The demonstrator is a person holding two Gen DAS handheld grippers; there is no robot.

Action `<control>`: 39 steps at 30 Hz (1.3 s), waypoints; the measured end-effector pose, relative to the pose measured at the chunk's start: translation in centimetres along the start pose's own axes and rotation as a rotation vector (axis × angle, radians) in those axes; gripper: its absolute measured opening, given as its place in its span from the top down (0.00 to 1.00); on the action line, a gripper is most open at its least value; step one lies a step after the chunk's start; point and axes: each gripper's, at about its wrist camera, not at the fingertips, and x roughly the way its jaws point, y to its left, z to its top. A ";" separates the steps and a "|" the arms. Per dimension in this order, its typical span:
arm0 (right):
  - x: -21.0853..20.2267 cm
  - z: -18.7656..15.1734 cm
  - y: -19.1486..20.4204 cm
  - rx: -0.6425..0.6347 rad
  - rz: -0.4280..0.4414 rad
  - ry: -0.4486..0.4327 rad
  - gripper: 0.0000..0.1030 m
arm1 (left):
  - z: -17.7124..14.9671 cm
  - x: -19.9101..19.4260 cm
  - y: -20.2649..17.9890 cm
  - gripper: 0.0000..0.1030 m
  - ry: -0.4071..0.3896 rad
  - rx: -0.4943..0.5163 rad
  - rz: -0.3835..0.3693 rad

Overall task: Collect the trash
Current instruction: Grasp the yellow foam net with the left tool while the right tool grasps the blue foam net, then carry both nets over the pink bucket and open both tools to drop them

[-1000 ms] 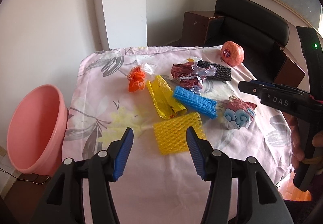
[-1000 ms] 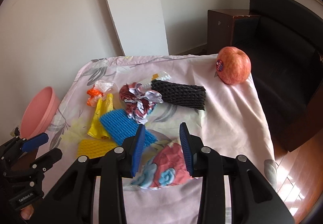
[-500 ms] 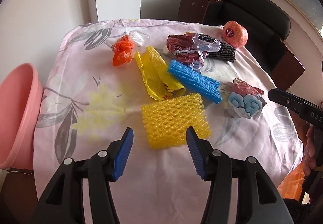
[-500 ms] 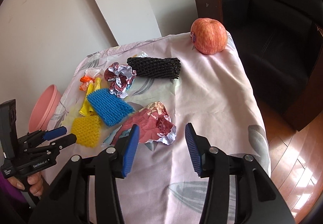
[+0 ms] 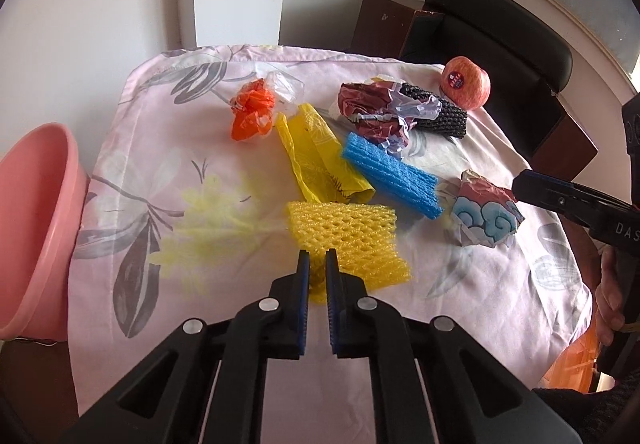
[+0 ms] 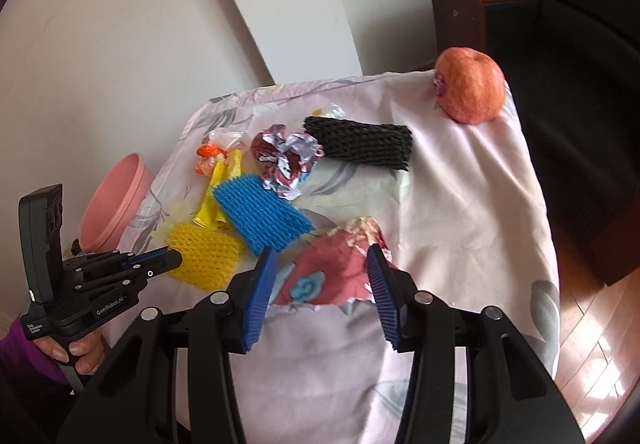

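Note:
My left gripper (image 5: 314,264) is shut on the near edge of the yellow foam net (image 5: 348,236), which lies on the pink floral tablecloth (image 5: 168,172); the net also shows in the right wrist view (image 6: 204,256). My right gripper (image 6: 322,268) is open, its fingers either side of the crumpled red and blue wrapper (image 6: 332,272), also seen in the left wrist view (image 5: 486,214). Other trash lies behind: a blue foam net (image 5: 390,174), a yellow bag (image 5: 320,160), an orange bag (image 5: 252,112), a maroon foil wrapper (image 5: 376,110) and a black foam net (image 6: 360,142).
A pink basin (image 5: 36,228) stands off the table's left edge. An apple (image 6: 470,90) sits at the far right corner. A black chair (image 5: 496,28) and a brown cabinet (image 6: 460,16) stand behind the table. Wooden floor (image 6: 592,324) lies to the right.
My left gripper has closed from wide open onto the yellow foam net. My right gripper has moved forward, so the red and blue wrapper now lies between its open fingers.

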 end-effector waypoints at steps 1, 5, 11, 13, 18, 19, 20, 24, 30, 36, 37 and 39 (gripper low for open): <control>0.6 0.4 0.7 -0.016 0.013 0.012 0.54 | 0.0 -0.3 0.2 0.93 -0.009 -0.004 0.004; 2.9 1.5 3.7 -0.105 0.038 0.052 0.54 | 0.0 -1.7 1.4 0.93 -0.038 -0.021 0.018; 6.2 2.1 6.7 -0.209 0.007 0.101 0.54 | -0.5 -2.5 3.3 0.93 -0.047 -0.069 0.021; 7.1 2.1 6.9 -0.219 -0.017 0.119 0.54 | -0.7 -2.5 3.9 0.93 -0.049 -0.084 0.019; 8.0 2.0 6.5 -0.199 -0.029 0.140 0.54 | -1.0 -2.7 4.6 0.93 -0.059 -0.104 0.012; 8.0 1.9 6.5 -0.197 -0.032 0.141 0.54 | -1.0 -2.7 4.7 0.93 -0.061 -0.107 0.011; 8.1 1.9 6.5 -0.196 -0.041 0.139 0.54 | -1.0 -2.7 4.8 0.93 -0.063 -0.109 0.009; 8.3 1.6 6.3 -0.189 -0.074 0.149 0.71 | -1.2 -3.1 5.0 0.93 -0.076 -0.114 0.004; 6.9 1.4 6.1 -0.156 -0.065 0.120 0.90 | -1.6 -4.0 5.4 0.93 -0.104 -0.123 0.003; 4.2 2.0 7.5 -0.180 -0.026 0.053 0.91 | -1.8 -5.1 6.1 0.93 -0.145 -0.148 0.017; 3.9 2.1 7.9 -0.186 -0.019 0.043 0.91 | -1.8 -5.3 6.3 0.93 -0.153 -0.155 0.020; 3.3 2.5 8.8 -0.202 -0.003 0.024 0.91 | -1.8 -5.8 6.7 0.93 -0.168 -0.171 0.032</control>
